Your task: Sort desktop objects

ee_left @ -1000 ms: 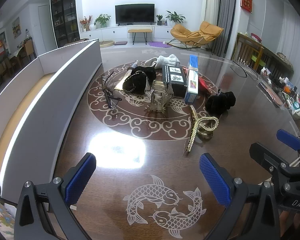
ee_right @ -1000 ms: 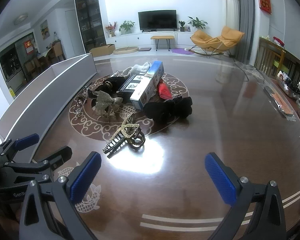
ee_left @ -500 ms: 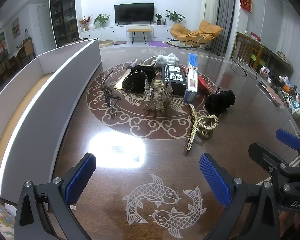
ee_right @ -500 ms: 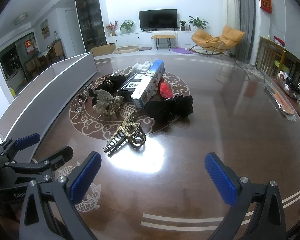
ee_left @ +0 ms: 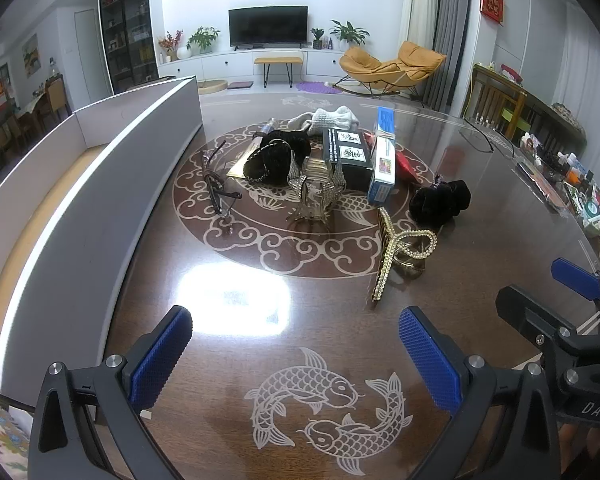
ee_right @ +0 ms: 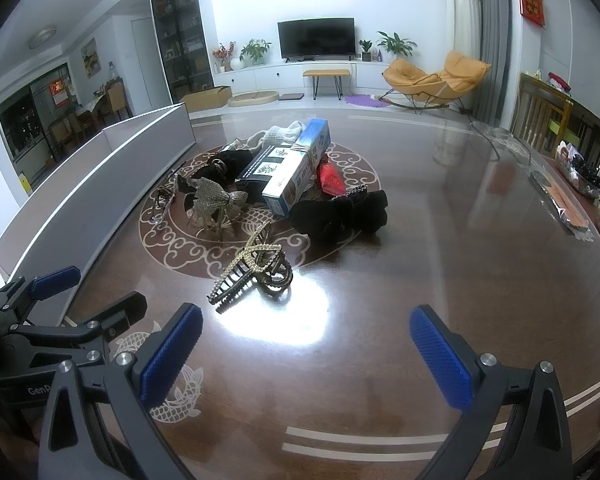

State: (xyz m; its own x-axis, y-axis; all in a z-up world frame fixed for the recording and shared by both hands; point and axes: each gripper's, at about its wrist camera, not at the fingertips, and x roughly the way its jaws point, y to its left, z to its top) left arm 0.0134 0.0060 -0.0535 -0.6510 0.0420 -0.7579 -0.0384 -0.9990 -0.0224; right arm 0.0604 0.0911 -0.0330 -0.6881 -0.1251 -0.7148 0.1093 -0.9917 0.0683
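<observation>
A pile of small objects lies on the round medallion of the dark table [ee_left: 204, 320]. Nearest me is a gold rhinestone claw clip [ee_left: 400, 248] [ee_right: 252, 272]. Behind it lie a black scrunchie [ee_left: 440, 200] [ee_right: 340, 212], a rhinestone bow clip [ee_left: 316, 192] [ee_right: 216, 200], a blue and white box [ee_left: 384, 156] [ee_right: 300, 172], a black box [ee_left: 346, 152], glasses [ee_left: 216, 184] and white cloth [ee_left: 332, 118]. My left gripper [ee_left: 296, 356] is open and empty, well short of the pile. My right gripper [ee_right: 308, 352] is open and empty too, just short of the claw clip.
A long white open box [ee_left: 80, 184] [ee_right: 100, 184] runs along the table's left side. Small clutter [ee_left: 580, 196] lines the right edge of the table. Each gripper shows in the other's view: the right one [ee_left: 572, 320], the left one [ee_right: 52, 320].
Both views have crept slightly towards the pile. Nothing on the table has moved and both grippers stay open.
</observation>
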